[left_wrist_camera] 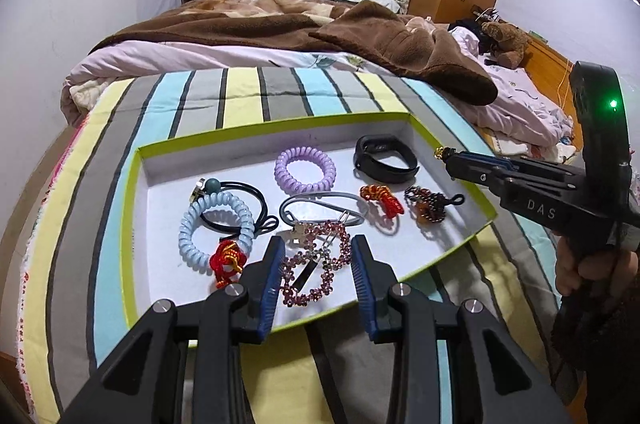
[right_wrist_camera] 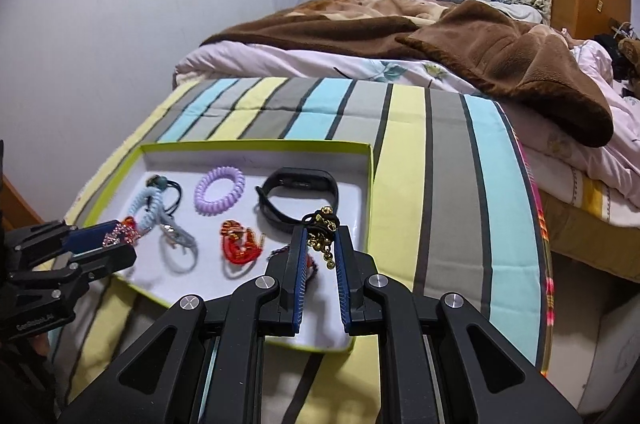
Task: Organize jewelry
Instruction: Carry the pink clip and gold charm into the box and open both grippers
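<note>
Right wrist view: right gripper (right_wrist_camera: 320,230) clamped on black-and-gold beaded piece (right_wrist_camera: 323,224), over tray (right_wrist_camera: 370,184), seemingly last to place; left gripper (left_wrist_camera: 318,256) parted over pink crystal bracelet (left_wrist_camera: 316,264); beyond, coil ties, black band (left_wrist_camera: 384,158) already trayed.

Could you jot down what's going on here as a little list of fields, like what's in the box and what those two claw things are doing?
Setting: striped cloth on a bed
Container: shallow green-edged box
In the box: purple coil tie, blue coil tie, black wristband, red knotted piece, pink beaded bracelet
Left gripper: open, fingers either side of the pink beaded bracelet
Right gripper: closed on a black-and-gold beaded piece, at the box's right side
</note>
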{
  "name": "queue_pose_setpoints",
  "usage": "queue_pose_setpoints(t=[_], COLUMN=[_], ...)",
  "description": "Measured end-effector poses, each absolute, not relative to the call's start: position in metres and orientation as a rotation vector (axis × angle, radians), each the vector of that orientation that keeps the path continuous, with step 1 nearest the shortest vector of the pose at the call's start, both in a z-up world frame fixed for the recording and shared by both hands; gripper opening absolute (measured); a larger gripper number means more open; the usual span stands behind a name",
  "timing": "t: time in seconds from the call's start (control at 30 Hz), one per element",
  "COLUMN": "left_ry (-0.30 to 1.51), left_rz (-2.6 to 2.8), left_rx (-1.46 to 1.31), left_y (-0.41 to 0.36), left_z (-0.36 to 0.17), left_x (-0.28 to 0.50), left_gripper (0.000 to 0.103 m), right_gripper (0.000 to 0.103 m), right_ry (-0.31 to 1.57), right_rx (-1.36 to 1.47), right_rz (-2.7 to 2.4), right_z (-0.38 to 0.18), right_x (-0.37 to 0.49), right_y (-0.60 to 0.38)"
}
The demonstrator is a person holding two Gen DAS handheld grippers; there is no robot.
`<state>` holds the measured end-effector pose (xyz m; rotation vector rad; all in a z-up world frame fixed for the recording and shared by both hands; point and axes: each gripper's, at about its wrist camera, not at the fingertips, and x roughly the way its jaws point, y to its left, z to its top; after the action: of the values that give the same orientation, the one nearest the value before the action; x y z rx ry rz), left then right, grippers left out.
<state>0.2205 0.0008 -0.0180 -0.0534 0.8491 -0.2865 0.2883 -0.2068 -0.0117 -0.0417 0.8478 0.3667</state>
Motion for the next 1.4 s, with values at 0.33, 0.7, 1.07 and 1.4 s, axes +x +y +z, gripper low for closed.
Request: queue_pose_setpoints(t=[0.33,0.7,1.07,1.4], left_ry=[0.895,0.914,0.914,0.916], left_rz=[-0.272,-0.275,-0.271,-0.273], left_rx=[-0.049,-0.057,-0.063,-0.073], left_y=[-0.003,-0.004,-0.005,-0.003], left_z=[-0.032,-0.037,-0.038,-0.038], left_x=[0.23,0.233,0.232,0.233], left_gripper=[0.035,0.036,0.036,0.041], right_gripper=[0.014,0.014,0.015,0.02], right_ry=[0.889,0.922,0.926,0.918], right_rx=[-0.103,-0.152,-0.144,-0.129], right_rz=[0.353,0.35,0.35,0.356], right_z=[-0.027,-0.03,-0.033,-0.032], right_x=[0.301,0.302,0.304,0.302], right_y=[-0.196,-0.189,-0.188,-0.188])
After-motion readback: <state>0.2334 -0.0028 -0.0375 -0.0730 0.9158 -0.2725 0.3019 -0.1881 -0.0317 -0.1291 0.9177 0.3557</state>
